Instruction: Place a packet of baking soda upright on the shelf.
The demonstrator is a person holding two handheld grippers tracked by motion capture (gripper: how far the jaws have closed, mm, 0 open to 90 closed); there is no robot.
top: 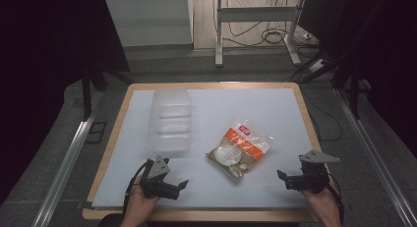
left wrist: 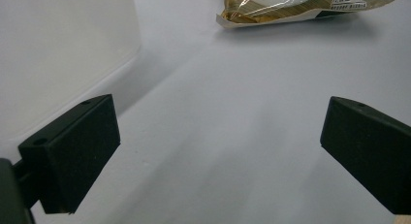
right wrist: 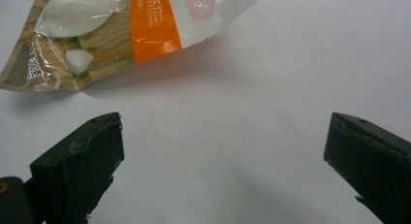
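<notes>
orange-white packet (top: pixel 239 149), clear container (top: pixel 171 120), black fingers (left wrist: pixel 72 153)

high view: overhead, facing forward-down, far. both gripper views: low, close between own jaws, sharing the snack packet (top: pixel 239 149) (left wrist: pixel 300 6) (right wrist: pixel 126 32) ahead.

I count one clear tub (top: pixel 170 120) on my table (top: pixel 255 99), at about eleven o'clock. One snack bag (top: pixel 240 149) lies near centre. I have two grippers, left (top: pixel 183 184) at seven o'clock and right (top: pixel 281 175) at five, both with jaws wide apart.
</notes>
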